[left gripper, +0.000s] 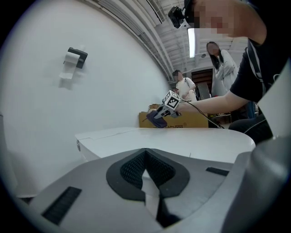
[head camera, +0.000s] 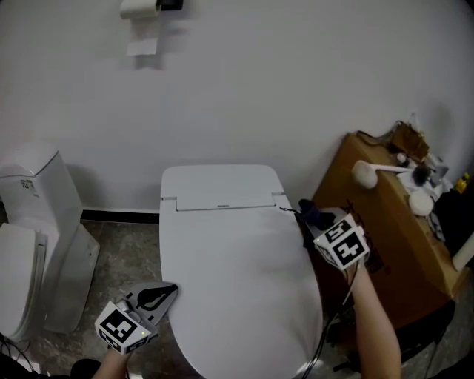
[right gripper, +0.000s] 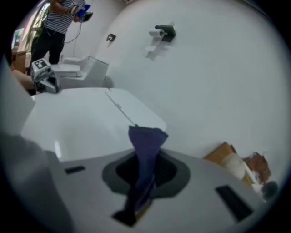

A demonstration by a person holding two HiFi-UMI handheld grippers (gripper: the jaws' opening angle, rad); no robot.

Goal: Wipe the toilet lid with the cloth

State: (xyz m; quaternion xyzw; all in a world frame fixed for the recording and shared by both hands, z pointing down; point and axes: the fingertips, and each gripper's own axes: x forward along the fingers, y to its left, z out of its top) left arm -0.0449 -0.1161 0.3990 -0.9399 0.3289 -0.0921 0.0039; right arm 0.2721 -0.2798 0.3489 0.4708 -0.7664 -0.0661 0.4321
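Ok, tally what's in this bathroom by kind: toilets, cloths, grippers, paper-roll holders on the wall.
Toilets: 2, near toilet and side toilet
Cloths: 1, cloth
Grippers: 2, left gripper and right gripper
Paper-roll holders: 1, paper-roll holder
Total: 6

- My head camera looks steeply down from above at the toilet lid [head camera: 237,281], with the wall [head camera: 296,89] at the frame's top.
- The camera on my left tongs [left gripper: 146,170] sits low and close at the lid's left edge, facing across toward my right tongs [left gripper: 160,116].
- The camera on my right tongs faces back across the lid, past the pinched cloth [right gripper: 144,145]; both views share lid and wall.
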